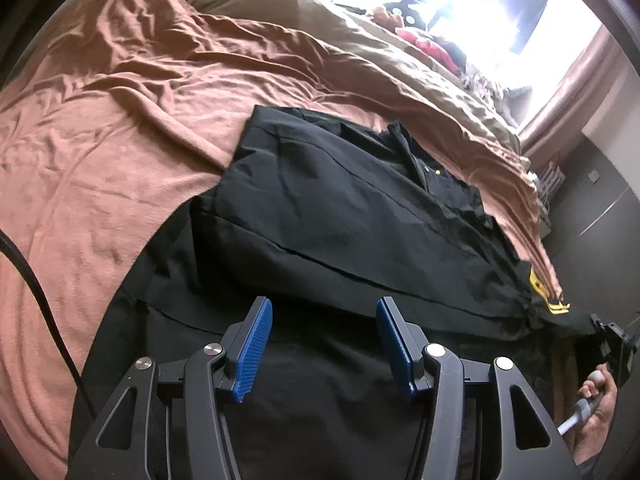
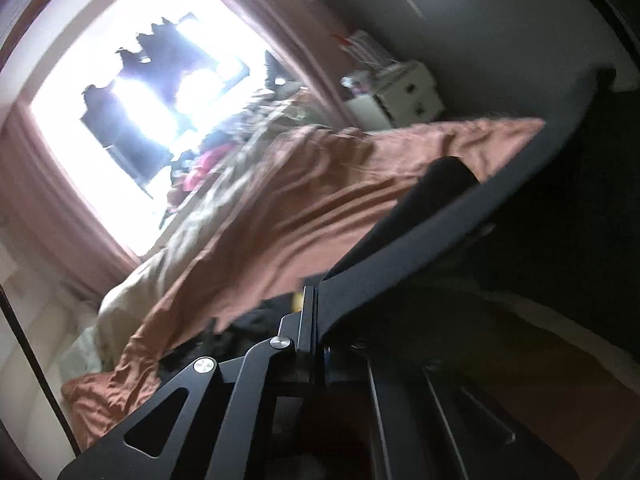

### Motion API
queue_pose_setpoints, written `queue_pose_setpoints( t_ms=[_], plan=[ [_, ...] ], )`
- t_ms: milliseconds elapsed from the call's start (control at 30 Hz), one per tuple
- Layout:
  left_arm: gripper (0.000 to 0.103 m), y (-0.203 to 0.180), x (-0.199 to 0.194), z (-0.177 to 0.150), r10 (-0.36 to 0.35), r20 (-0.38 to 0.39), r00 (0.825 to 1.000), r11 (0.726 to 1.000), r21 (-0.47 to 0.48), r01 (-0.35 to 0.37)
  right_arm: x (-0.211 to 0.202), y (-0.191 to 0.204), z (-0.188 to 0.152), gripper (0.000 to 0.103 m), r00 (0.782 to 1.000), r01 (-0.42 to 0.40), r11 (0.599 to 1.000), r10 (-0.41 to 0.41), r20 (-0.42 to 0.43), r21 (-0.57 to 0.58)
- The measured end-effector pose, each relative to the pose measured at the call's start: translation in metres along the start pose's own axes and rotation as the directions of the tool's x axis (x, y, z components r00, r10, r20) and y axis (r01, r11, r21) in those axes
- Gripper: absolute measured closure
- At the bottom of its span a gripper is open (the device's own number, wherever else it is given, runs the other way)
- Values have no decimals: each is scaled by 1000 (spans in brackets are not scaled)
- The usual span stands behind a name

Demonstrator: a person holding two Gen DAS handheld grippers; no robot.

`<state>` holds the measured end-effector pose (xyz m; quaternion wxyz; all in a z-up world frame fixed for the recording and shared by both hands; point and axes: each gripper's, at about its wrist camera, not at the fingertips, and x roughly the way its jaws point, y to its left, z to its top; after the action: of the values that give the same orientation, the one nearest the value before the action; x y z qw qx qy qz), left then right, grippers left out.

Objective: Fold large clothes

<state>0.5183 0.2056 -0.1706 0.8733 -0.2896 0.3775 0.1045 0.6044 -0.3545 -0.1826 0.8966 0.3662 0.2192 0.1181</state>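
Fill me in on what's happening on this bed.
A person with a handheld gripper in each hand is folding a black garment spread on the salmon blanket. The left gripper hovers over its near edge, jaws open and empty. The right gripper has its jaws shut on dark cloth at the garment's right side.

The right wrist view is motion-blurred. There the right gripper [image 2: 316, 336] shows one finger edge-on; black garment [image 2: 400, 264] covers the other, at 3 o'clock. The window [image 2: 132, 92], at 10 o'clock, is blown out white.
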Motion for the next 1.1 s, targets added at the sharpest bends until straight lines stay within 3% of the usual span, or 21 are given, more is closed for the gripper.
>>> queue_pose_setpoints(
  t_ms=[267, 500, 667, 767, 867, 967, 1033, 1067, 1100],
  plan=[
    [47, 8, -14, 4, -49, 24, 998, 997, -60, 51, -19, 70, -22, 103, 983, -180, 979, 175, -64, -91],
    [47, 21, -23, 10, -92, 42, 995, 988, -123, 97, 3, 107, -66, 103, 952, -241, 956, 198, -234, -170],
    [47, 33, -28, 13, -124, 47, 991, 976, -177, 131, 31, 112, -88, 103, 929, -184, 963, 104, -356, -197],
    [47, 33, -32, 15, -133, 50, 990, 974, -177, 140, 47, 101, -104, 103, 903, -112, 984, 42, -427, -139],
    [47, 28, -34, 16, -110, 52, 993, 982, -150, 116, 60, 95, -110, 102, 871, -89, 994, 46, -490, -65],
    [47, 18, -37, 16, -86, 56, 995, 991, -100, 91, 57, 89, -94, 100, 879, -81, 997, 77, -471, 11],
    [47, 12, -36, 16, -97, 50, 994, 991, -86, 101, 44, 85, -85, 92, 892, -82, 996, 93, -442, 44],
    [47, 8, -35, 15, -99, 46, 994, 992, -74, 103, 33, 81, -85, 78, 902, -83, 995, 97, -421, 50],
    [47, 5, -34, 14, -100, 43, 994, 993, -63, 102, 24, 77, -82, 50, 910, -85, 995, 98, -403, 51]
  ],
)
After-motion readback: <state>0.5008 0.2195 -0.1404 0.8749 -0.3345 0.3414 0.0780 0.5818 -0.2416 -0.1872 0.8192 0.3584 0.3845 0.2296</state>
